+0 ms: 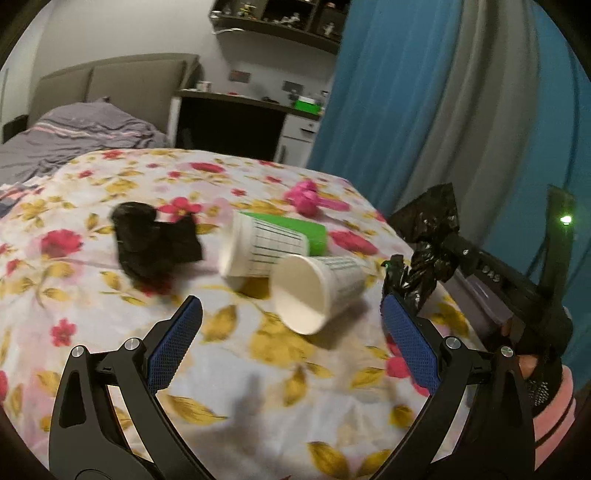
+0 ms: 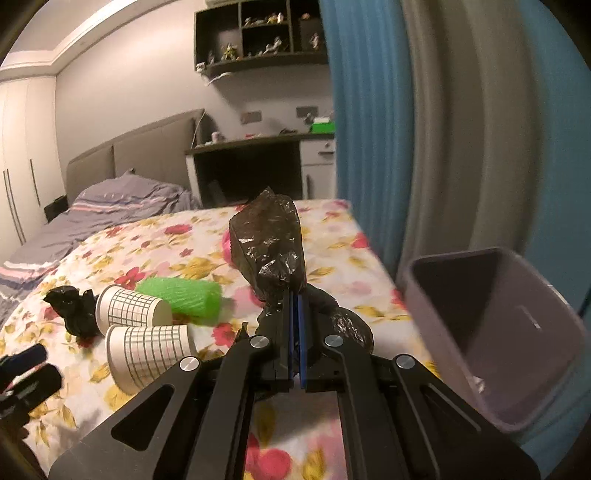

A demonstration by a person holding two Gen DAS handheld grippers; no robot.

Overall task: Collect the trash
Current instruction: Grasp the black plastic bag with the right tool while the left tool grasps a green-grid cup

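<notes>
My right gripper [image 2: 296, 295] is shut on a crumpled black plastic bag [image 2: 267, 242] and holds it above the bed's right edge, left of a grey bin [image 2: 495, 332]. The bag also shows in the left wrist view [image 1: 430, 236]. My left gripper [image 1: 291, 314] is open and empty above the floral bedspread [image 1: 110, 302]. Just ahead of it lie two white paper cups [image 1: 314, 291] [image 1: 258, 247] on their sides. A green roll [image 1: 306, 230] lies behind them, another black plastic wad [image 1: 153, 245] to their left, and a pink object [image 1: 306, 199] farther back.
The bin stands off the bed's right side by blue and grey curtains [image 2: 424, 129]. A grey duvet [image 1: 74, 136] and headboard lie at the back left. A dark desk [image 1: 240, 125] and wall shelves [image 2: 258, 33] stand beyond the bed.
</notes>
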